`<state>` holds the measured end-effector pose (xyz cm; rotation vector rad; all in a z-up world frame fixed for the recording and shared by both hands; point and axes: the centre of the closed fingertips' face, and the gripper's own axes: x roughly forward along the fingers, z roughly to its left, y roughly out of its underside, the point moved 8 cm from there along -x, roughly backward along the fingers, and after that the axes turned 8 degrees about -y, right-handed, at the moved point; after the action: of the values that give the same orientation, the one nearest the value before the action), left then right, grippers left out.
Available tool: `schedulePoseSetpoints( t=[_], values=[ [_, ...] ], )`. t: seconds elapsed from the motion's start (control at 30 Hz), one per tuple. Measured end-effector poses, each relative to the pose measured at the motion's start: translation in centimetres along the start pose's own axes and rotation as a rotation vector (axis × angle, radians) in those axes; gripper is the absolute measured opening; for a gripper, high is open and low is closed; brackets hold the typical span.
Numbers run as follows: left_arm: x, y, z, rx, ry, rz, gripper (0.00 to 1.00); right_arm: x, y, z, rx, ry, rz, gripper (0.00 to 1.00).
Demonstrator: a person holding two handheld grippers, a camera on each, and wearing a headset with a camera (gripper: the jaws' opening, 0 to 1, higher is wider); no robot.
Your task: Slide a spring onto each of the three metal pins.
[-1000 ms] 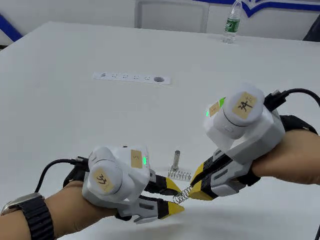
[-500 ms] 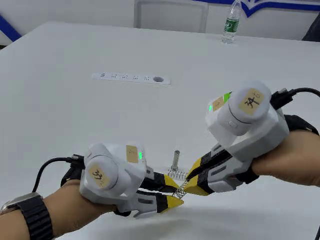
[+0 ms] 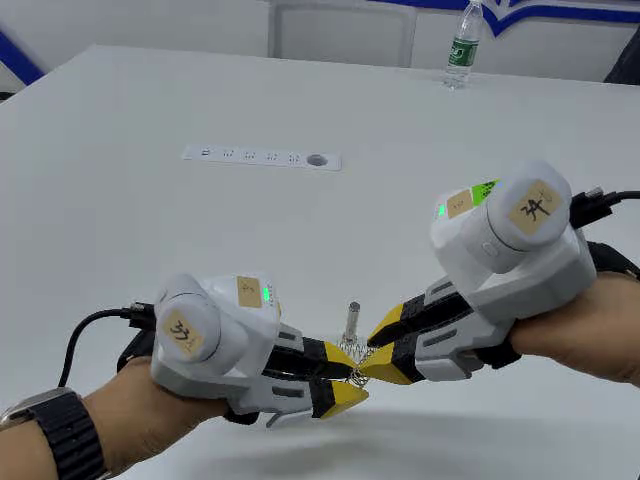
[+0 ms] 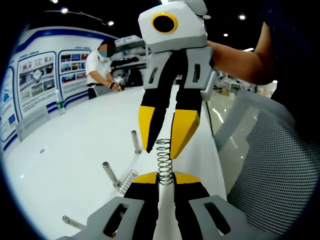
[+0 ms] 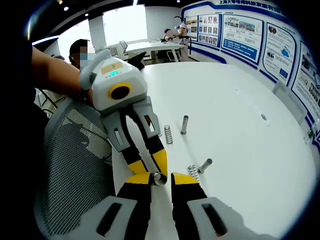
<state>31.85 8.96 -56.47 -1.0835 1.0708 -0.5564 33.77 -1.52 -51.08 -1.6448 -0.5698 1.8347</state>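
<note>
A white table (image 3: 120,200) is seen, with a power strip (image 3: 262,157) laid flat on it. Beyond the strip a water bottle (image 3: 462,48) is stood; nearer than the strip a metal pin (image 3: 352,318) is stood upright, a spring (image 3: 347,347) laid just beside it.

Lower end of spring (image 4: 164,162) out of sight between left tongs (image 4: 165,180)

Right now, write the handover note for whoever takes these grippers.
Left gripper: tongs shut on one end of the held spring.
Right gripper: tongs closed on its other end.
On the white table: far pin, middle pin and near pin, all bare. One loose spring lies beside the middle pin, and a second loose spring lies beside a pin.
Done: no spring is on a pin.
Left: all three.
</note>
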Motion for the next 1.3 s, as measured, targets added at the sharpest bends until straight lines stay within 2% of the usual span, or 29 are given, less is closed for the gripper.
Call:
schedulePoseSetpoints(
  t=[0.2,0.53,0.97,1.3],
  values=[
    [-0.1,0.1,0.2,-0.021,-0.006,-0.009,0.1,-0.2,0.4,0.0,0.032,0.003,-0.023,0.15],
    [-0.2,-0.1,0.3,-0.032,-0.013,-0.022,0.1,-0.2,-0.3,0.2,0.041,-0.009,-0.068,0.12],
    [-0.1,0.0,0.3,-0.032,-0.017,-0.018,0.11,0.0,-0.5,0.2,0.035,0.003,-0.067,0.12],
    [-0.5,0.0,0.8,-0.051,-0.029,-0.023,0.24,-1.1,-0.2,-0.4,0.048,0.034,-0.063,0.12]
  ],
)
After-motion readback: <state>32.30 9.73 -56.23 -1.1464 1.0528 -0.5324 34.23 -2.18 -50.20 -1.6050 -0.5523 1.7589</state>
